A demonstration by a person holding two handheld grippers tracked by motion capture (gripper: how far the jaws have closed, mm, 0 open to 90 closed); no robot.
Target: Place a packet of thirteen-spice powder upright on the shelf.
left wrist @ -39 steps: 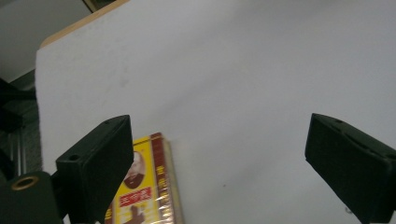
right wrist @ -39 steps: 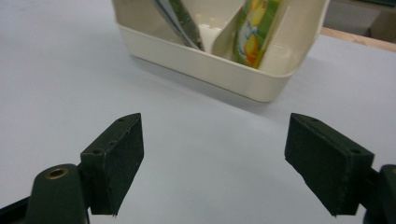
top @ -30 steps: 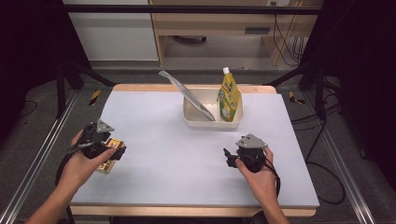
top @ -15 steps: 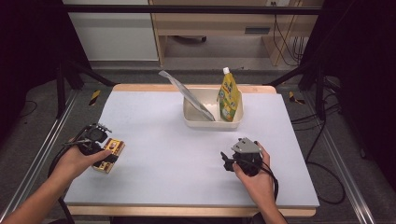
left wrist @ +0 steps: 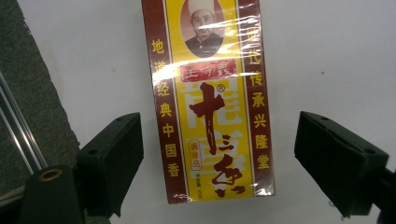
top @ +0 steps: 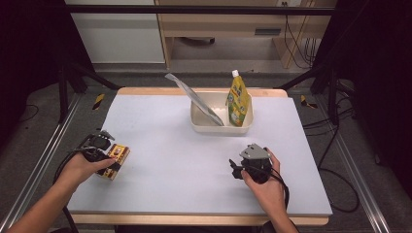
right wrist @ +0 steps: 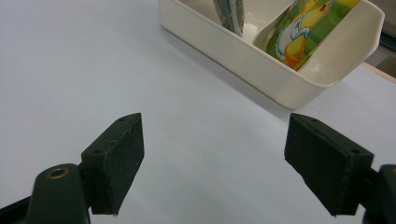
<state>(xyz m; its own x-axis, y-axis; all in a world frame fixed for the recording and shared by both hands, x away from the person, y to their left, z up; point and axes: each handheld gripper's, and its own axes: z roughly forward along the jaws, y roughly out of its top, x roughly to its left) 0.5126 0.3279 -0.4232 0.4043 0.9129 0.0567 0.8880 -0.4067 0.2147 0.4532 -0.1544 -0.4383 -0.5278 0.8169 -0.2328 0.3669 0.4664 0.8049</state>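
Since a second ago the left gripper [left wrist: 217, 154] dropped over the yellow-and-maroon cellophane-wrapped spice box [left wrist: 212, 100]. Jaws wide open, empty, straddling its width; long axis runs straight ahead, probably untouched. Right gripper [right wrist: 212, 161] hangs open and empty, well apart.

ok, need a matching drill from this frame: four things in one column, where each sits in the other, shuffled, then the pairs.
Things:
1. spice box
2. yellow pouch
3. silver packet
4. right gripper

Places:
A. leaning out of the left part of the tub
B. flat on the table near its left edge, between the open jaws of the left gripper
C. upright in the right part of the tub
D. in front of the tub, jaws open over bare table

Pairs: 1-B, 2-C, 3-A, 4-D
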